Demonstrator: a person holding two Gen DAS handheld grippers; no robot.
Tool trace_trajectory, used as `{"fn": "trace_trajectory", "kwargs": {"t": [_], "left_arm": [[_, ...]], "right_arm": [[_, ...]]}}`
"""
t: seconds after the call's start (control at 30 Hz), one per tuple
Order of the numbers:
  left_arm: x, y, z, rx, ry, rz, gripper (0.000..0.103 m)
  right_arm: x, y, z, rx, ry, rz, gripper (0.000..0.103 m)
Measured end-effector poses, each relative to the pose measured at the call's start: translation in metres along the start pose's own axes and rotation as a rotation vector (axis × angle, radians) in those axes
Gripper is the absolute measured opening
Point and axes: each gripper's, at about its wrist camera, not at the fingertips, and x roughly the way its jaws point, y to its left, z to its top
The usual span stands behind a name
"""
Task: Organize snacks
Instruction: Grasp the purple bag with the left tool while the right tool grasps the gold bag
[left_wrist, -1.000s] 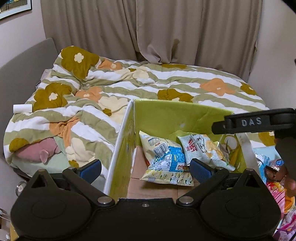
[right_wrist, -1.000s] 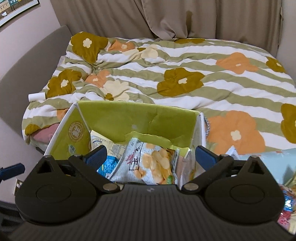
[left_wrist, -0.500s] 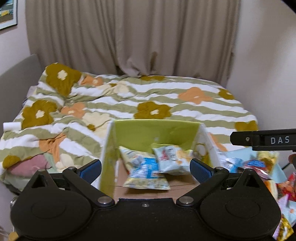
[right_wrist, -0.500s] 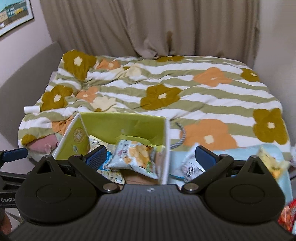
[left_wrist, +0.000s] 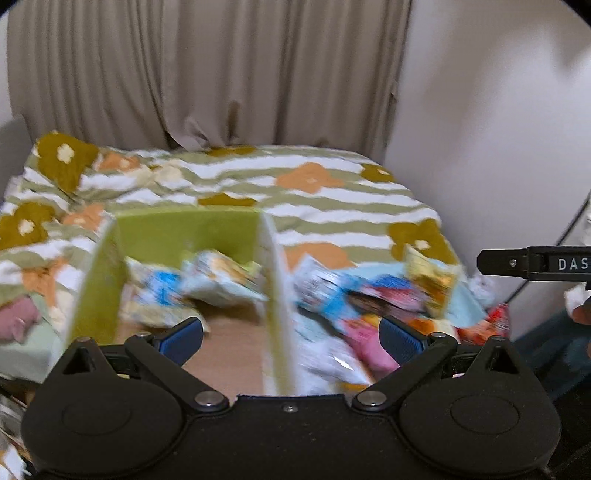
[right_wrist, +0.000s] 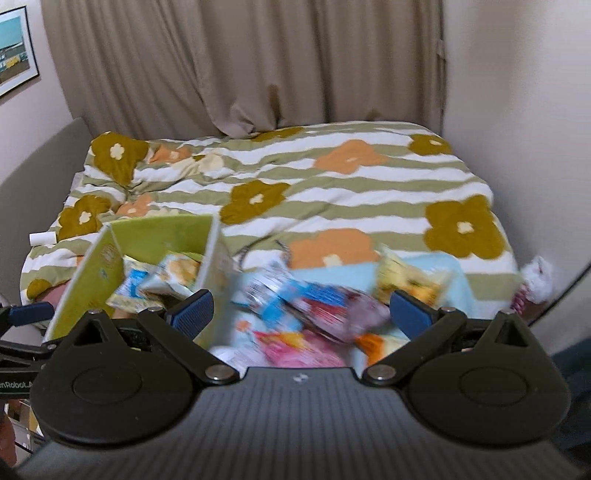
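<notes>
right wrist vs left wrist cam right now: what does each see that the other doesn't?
Only the right wrist view shows the framed picture on the wall, the white roll at the bed's edge and the tip of the left gripper.

Only the left wrist view shows the pink item beside the box and the "DAS" bar of the other gripper.

Both show the green box holding two snack bags, the loose snack pile beside it, the flowered duvet and curtain. Both grippers are open and empty.
</notes>
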Motion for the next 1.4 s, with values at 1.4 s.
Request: {"fn": "trace_trajectory", "kwargs": {"t": [1.4], "left_arm": [[0.131,-0.128,-0.154,0.043,0.228,-0.11,0.075]], "right_arm": [[0.083,-0.124,-0.171,0.022,0.36,0.0,0.097]]}}
